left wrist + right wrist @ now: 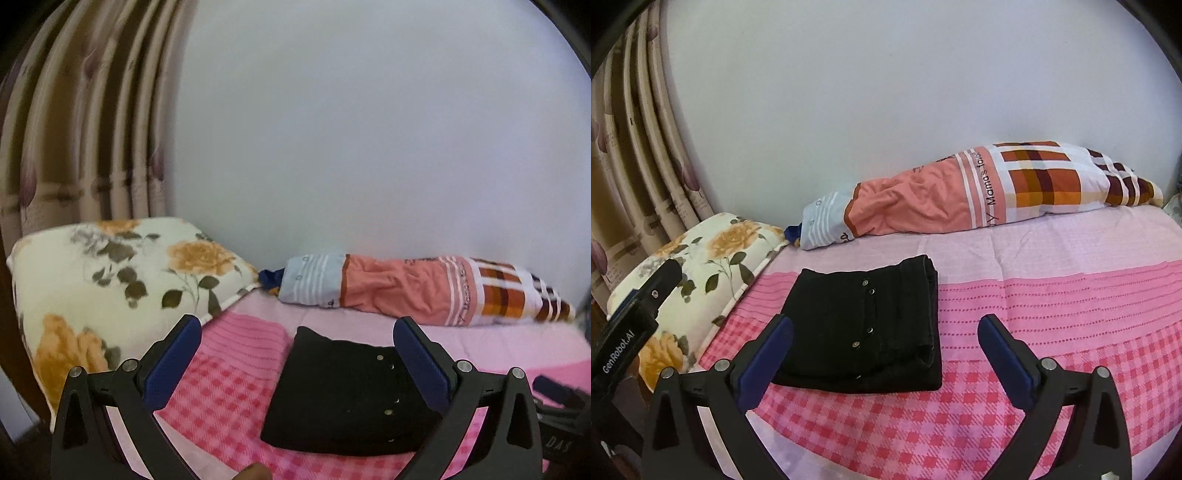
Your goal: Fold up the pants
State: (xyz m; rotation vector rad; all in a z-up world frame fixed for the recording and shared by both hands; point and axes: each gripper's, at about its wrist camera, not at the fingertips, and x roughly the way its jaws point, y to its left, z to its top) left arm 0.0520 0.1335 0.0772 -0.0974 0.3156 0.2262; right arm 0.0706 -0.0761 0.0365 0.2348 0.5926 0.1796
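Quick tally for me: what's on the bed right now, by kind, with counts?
Folded black pants: 1
Floral pillow: 1
Long bolster pillow: 1
Total: 3, all on the pink bedspread.

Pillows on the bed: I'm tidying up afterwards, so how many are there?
2. The floral pillow lies at the bed's left end beside the curtain; the long orange plaid pillow lies along the wall behind the folded black pants.
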